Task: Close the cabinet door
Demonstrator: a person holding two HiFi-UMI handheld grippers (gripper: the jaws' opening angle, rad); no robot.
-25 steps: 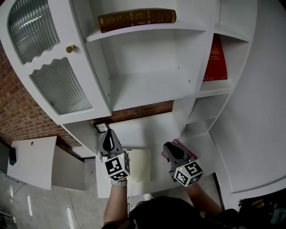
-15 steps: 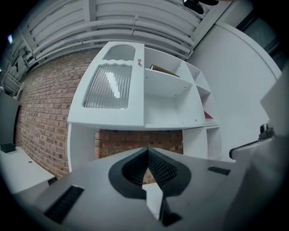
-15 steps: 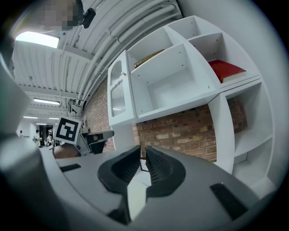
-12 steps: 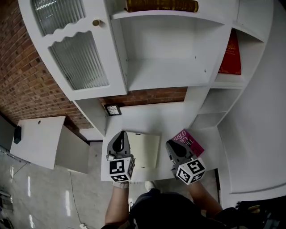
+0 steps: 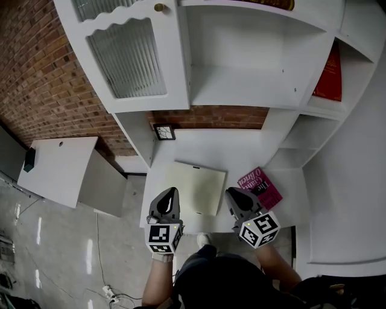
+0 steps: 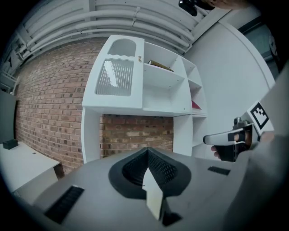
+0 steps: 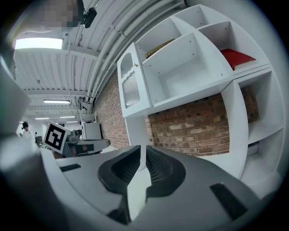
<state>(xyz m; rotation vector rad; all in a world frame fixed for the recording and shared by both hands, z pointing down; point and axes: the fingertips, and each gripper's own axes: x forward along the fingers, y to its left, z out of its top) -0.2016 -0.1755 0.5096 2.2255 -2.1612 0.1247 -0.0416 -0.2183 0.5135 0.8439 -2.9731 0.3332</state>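
Observation:
The white cabinet door [image 5: 126, 54] with ribbed glass and a brass knob [image 5: 159, 7] lies flat over the left compartment; in the left gripper view the door [image 6: 115, 74] looks flush with the cabinet front. Both grippers hang level over the desk's near edge, well short of the cabinet. My left gripper [image 5: 170, 192] is shut and empty, its jaws [image 6: 147, 151] meeting at the tips. My right gripper [image 5: 232, 192] also holds nothing, with only a thin slit between its jaws [image 7: 143, 148]. From the right gripper view the door [image 7: 128, 85] sits at the shelves' left.
On the white desk [image 5: 181, 151] lie a pale yellow pad [image 5: 196, 187] and a pink book [image 5: 259, 188]. A small framed item [image 5: 163, 131] stands at the back. A red book [image 5: 329, 75] leans in the right shelf. A low white cabinet [image 5: 57, 169] stands left, against the brick wall [image 5: 42, 78].
Both grippers have drawn back from the cabinet toward the desk's near edge. The cabinet has slid up and away in the head view.

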